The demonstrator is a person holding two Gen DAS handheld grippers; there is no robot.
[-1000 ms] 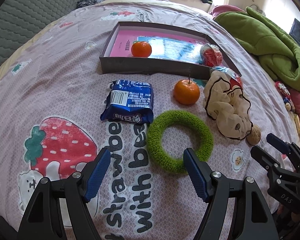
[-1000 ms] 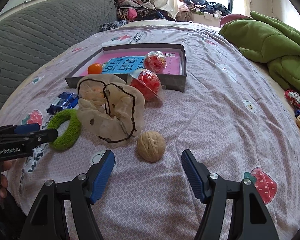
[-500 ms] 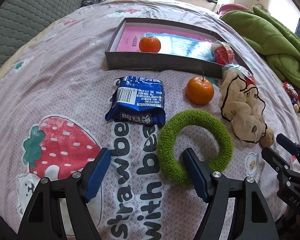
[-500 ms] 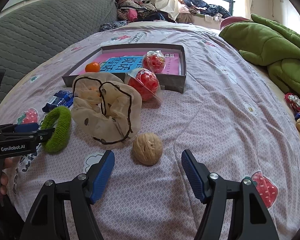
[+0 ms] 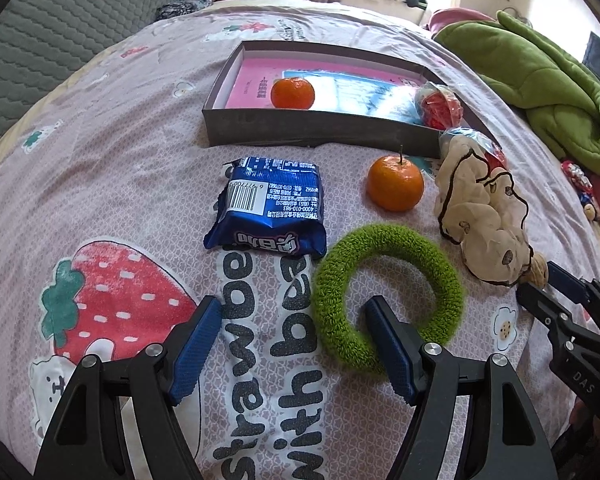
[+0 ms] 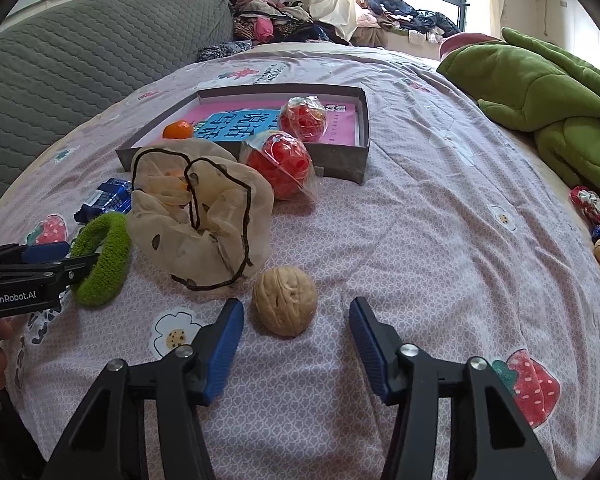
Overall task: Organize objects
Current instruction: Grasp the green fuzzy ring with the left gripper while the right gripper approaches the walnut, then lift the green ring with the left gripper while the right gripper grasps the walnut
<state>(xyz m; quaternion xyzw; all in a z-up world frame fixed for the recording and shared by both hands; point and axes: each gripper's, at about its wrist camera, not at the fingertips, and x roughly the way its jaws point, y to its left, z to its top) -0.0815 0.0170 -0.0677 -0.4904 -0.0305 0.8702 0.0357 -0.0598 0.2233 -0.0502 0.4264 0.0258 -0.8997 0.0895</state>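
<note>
Walnut (image 6: 285,306) lies on the bed's printed sheet (image 6: 400,240) between the blue pads of the right hand-held gripper (image 6: 296,320), nearer its left pad; the jaws are closing on it, yet neither pad touches the shell. Just beyond the walnut, ahead and to the left of that gripper, sits a crumpled beige organza scrunchie (image 6: 204,216) with dark edging, and behind it a red ball in clear wrap (image 6: 280,166) rests against the wall of the shallow grey box (image 6: 362,152). Inside the box are a second wrapped red ball (image 6: 302,120) and a small mandarin (image 6: 178,130) on a pink and blue sheet.

The left hand-held gripper (image 5: 294,334) stands released, its jaws wide. Its right finger is inside the green fuzzy ring (image 5: 388,296), so the ring's near rim lies between the pads without being pinched. Ahead of this gripper lies a blue snack packet (image 5: 268,210), and to the right of that a stemmed mandarin (image 5: 395,183). A green blanket (image 6: 540,92) is heaped far off to the right.
</note>
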